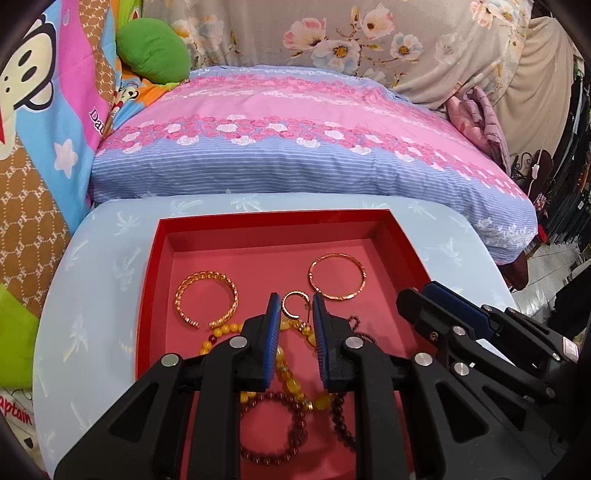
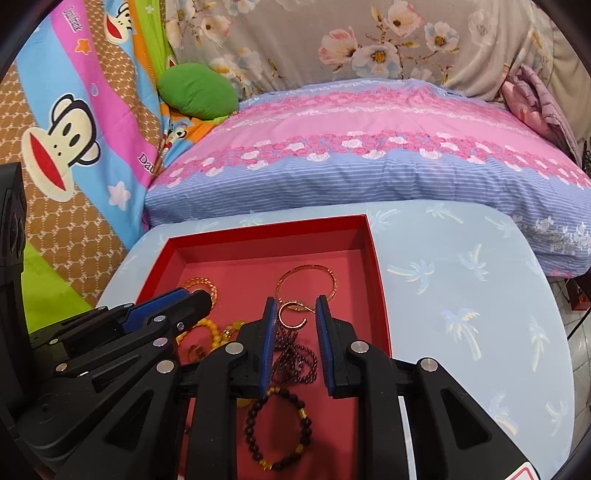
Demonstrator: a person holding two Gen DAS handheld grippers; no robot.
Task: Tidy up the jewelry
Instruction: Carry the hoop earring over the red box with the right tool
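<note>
Lying inside the shallow red cardboard box [image 1: 402, 236] are two gold bangles, one small gold hoop [image 1: 293, 303], and beaded bracelets; both grippers' ribbed blue fingers [image 1: 272, 314] are hovering above it, narrowly parted, holding nothing.

We are in a home bedroom. Beyond the jaws lies a pink-and-blue rose-print pillow [image 1: 295, 147], backed by a grey floral sheet [image 1: 332, 33]. Left of the jaws hangs a cartoon monkey quilt [image 2: 74, 129] beside a green cushion [image 1: 153, 55]. Under the jaws, a palm-print blue cover [image 2: 461, 295] drapes the counter.
</note>
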